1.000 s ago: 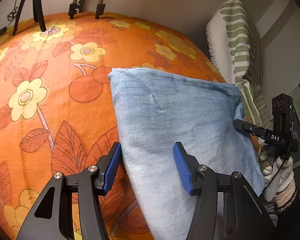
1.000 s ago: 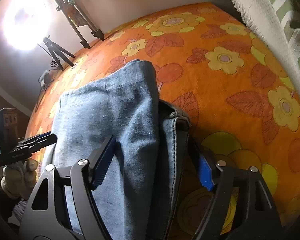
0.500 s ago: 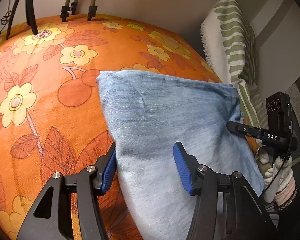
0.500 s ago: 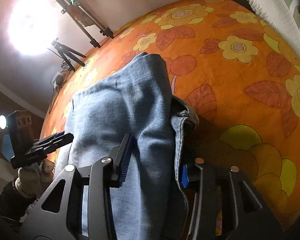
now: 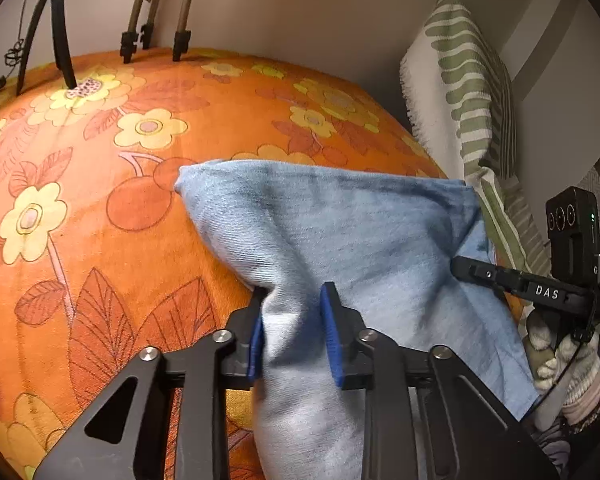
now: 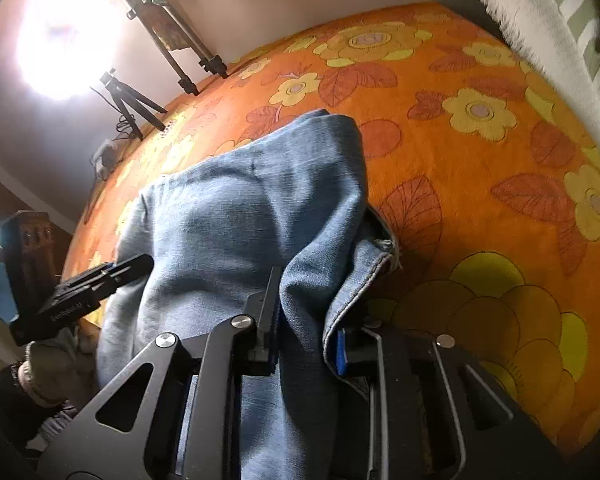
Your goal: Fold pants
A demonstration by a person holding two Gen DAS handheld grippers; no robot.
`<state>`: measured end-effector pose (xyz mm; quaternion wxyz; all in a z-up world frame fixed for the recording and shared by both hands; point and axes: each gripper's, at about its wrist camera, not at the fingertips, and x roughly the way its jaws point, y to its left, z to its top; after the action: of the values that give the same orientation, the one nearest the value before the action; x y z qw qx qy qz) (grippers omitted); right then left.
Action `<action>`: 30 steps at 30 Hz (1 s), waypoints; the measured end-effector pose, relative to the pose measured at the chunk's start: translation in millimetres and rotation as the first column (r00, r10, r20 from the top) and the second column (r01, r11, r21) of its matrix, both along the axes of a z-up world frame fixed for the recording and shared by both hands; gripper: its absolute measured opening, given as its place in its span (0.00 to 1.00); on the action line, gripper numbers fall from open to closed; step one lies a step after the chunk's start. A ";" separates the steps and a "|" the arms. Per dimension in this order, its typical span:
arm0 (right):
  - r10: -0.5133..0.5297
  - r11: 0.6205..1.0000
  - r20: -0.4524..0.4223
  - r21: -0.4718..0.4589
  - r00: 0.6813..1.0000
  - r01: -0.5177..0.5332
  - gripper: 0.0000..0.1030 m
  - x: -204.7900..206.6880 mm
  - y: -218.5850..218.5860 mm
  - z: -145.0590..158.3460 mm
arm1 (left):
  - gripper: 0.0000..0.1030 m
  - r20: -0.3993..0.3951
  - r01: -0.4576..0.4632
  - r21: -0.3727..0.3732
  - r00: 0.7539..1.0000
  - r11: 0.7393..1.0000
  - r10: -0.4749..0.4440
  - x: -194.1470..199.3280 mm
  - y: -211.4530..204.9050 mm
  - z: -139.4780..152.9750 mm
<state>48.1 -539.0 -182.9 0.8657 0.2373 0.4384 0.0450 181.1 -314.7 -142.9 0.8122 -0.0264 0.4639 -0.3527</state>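
Orange floral bedspread [image 5: 100, 208] under folded pants [image 5: 340, 232], lying mid-bed beside striped pillow [image 5: 472, 92]. Left tool [image 5: 292, 336], spread a second ago, now pinches near denim edge. Right tool [image 6: 308, 332] likewise closed in, pinching bunched fabric by hem. Both corners gripped; judgement: next fold ready, lift and carry over.

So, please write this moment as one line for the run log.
left gripper: shut on jeans | right gripper: shut on jeans | jeans: folded, on orange floral cover
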 end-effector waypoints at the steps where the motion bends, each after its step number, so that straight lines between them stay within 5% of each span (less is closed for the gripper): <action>1: -0.003 1.000 0.002 -0.009 1.000 0.003 0.18 -0.4 1.0 1.2 | 0.19 0.005 -0.002 -0.005 1.000 1.000 0.002 -0.1 1.1 1.3; 30: -0.003 0.990 0.199 -0.140 0.980 0.032 0.11 -19.0 36.1 89.5 | 0.12 0.150 0.060 -0.088 0.988 0.994 -0.046 -10.1 2.0 70.6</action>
<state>29.1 -502.9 -93.4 0.9201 0.1732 0.3500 0.0294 171.0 -312.7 -72.3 0.8326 -0.0253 0.3864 -0.3961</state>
